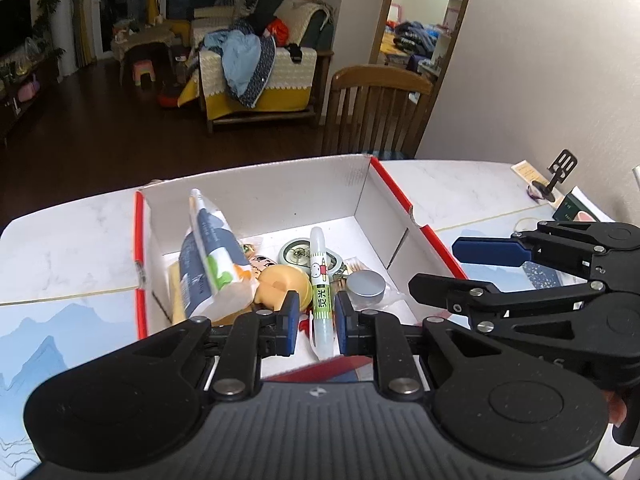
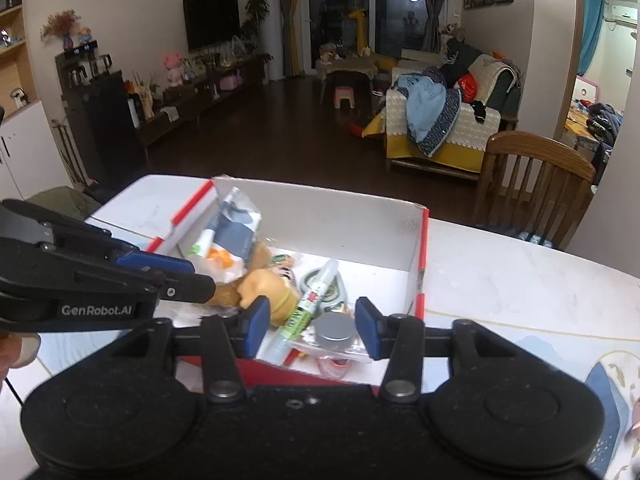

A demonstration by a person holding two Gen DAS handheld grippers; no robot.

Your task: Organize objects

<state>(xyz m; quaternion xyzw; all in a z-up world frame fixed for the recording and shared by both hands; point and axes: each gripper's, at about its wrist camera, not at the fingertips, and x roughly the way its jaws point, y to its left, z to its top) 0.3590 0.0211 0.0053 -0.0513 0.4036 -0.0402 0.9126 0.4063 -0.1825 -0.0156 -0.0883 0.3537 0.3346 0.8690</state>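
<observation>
In the left wrist view, the left hand-held gripper [image 1: 316,322] sits in the lower centre of the frame, above the near edge of an open box [image 1: 256,196] with white inner walls and red rims. Its two blue pads are slightly spread, and a glue pen [image 1: 321,292] with a green label lies between them; I cannot tell if the pads touch it. The box stands on a pale worktop [image 1: 68,240] in the middle of the frame.

Inside the box, a tissue pack [image 1: 208,256] leans against the left wall. Just beside it is a yellow round toy [image 1: 282,284], and a silver round tin [image 1: 366,283] lies to the right of the pen. A grey metal disc [image 1: 294,254] is behind the pen.

The right hand-held gripper [image 1: 452,264] enters from the right edge of this frame, over the right rim of the box. In the right wrist view, this gripper [image 2: 308,326] is widely spread in the lower centre, with the tin [image 2: 335,330] and the pen [image 2: 300,318] seen between its pads, holding nothing. A wooden chair [image 2: 536,184] stands behind the worktop at the right.
</observation>
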